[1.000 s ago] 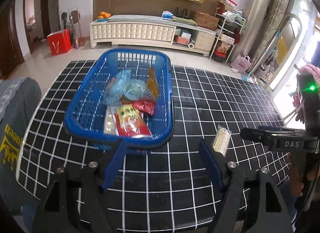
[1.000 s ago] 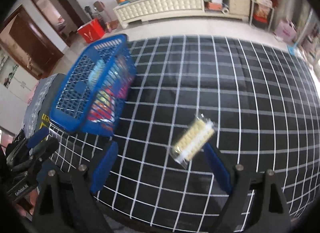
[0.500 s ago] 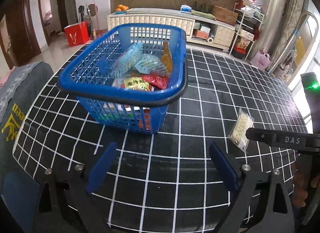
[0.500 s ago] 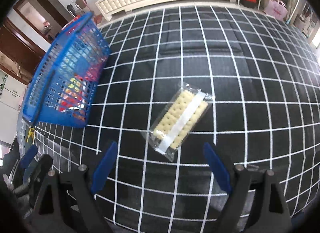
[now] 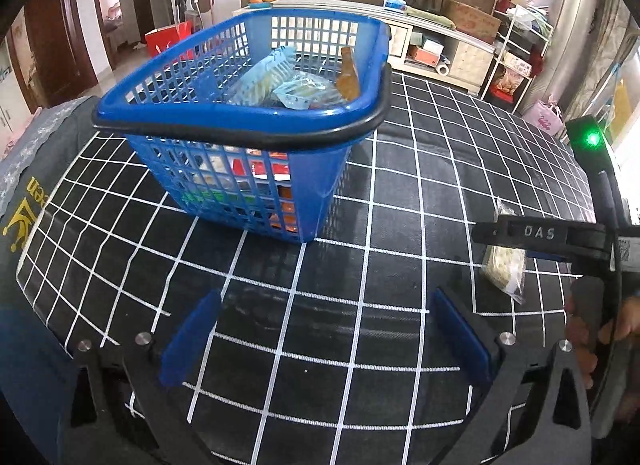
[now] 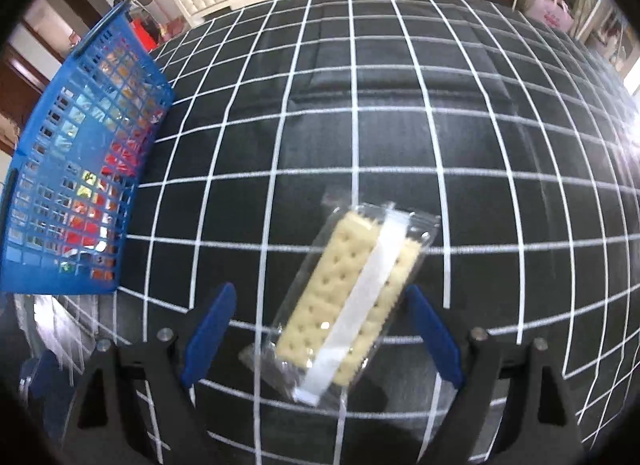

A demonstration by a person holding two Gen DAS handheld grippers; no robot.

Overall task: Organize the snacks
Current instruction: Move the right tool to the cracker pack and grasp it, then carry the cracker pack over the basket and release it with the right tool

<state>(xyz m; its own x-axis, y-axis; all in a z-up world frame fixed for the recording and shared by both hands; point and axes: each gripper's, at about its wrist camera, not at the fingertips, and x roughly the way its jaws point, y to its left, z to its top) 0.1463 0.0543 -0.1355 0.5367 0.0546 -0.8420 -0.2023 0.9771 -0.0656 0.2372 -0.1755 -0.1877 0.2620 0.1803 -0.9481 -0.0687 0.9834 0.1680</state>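
Note:
A blue plastic basket [image 5: 240, 133] with a black rim stands on the black white-gridded tablecloth [image 5: 400, 185], holding several snack packets. My left gripper [image 5: 324, 301] hovers low over the cloth just in front of the basket, its jaws opening with nothing between them. A clear packet of crackers [image 6: 352, 301] with a white strip lies flat on the cloth. My right gripper [image 6: 320, 293] points down over it, jaws closing, the packet between the blue pads but not pressed. In the left wrist view the cracker packet [image 5: 504, 265] lies at the right, partly behind the other tool's black bar.
The basket [image 6: 80, 185] sits at the far left in the right wrist view. A hand [image 5: 600, 337] holds the other tool at the right. A grey cloth [image 5: 24, 169] lies at the table's left edge. A white cabinet [image 5: 424, 41] and shelves stand behind.
Both grippers have sunk toward the table. The left jaws spread wider and the basket looms closer. The cracker packet has come in between the right gripper's fingers.

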